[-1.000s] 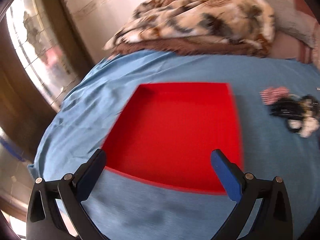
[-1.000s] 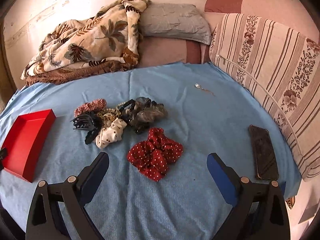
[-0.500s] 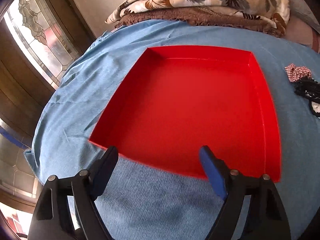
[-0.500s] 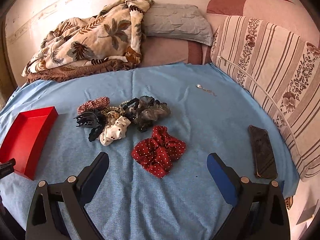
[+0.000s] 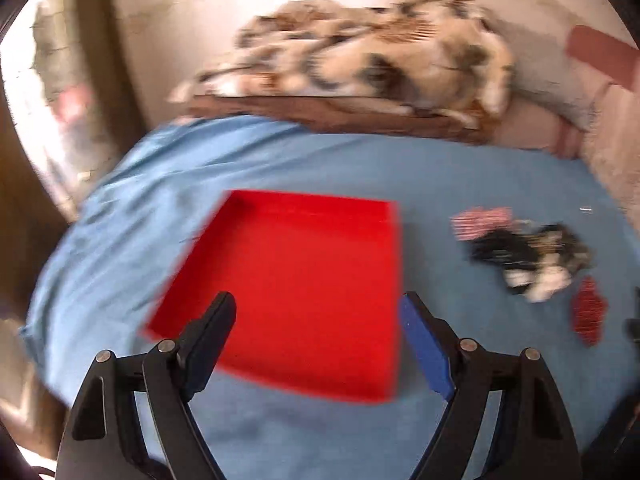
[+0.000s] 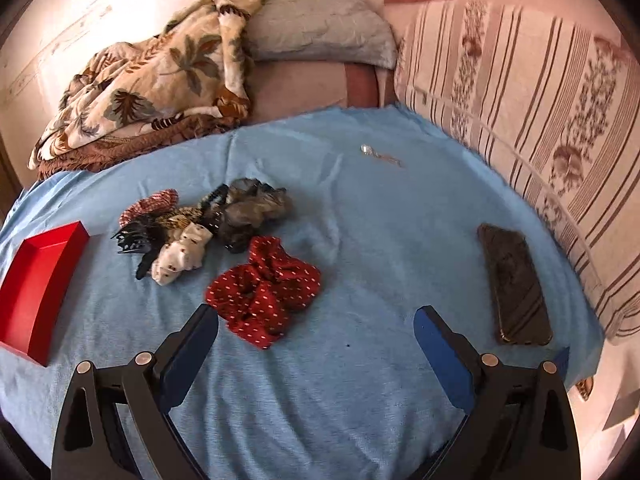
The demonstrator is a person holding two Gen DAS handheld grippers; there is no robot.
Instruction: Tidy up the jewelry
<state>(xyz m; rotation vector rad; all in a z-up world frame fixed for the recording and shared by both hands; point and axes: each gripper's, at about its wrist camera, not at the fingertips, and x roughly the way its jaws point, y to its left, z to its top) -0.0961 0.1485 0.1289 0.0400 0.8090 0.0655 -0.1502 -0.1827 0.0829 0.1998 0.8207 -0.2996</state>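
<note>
Left gripper (image 5: 318, 310) tilts down over the red tray (image 5: 296, 280), jaws wide, empty, having just narrowed; right gripper (image 6: 316, 322) angles down beside the red dotted scrunchie (image 6: 264, 290), jaws wide, empty.

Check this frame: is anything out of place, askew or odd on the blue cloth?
One small silvery piece lies alone toward the far side of the blue cloth, apart from the heap of hair ties and clips. A dark phone lies near the right edge. The red tray holds nothing visible. Nothing looks spilled or damaged.
</note>
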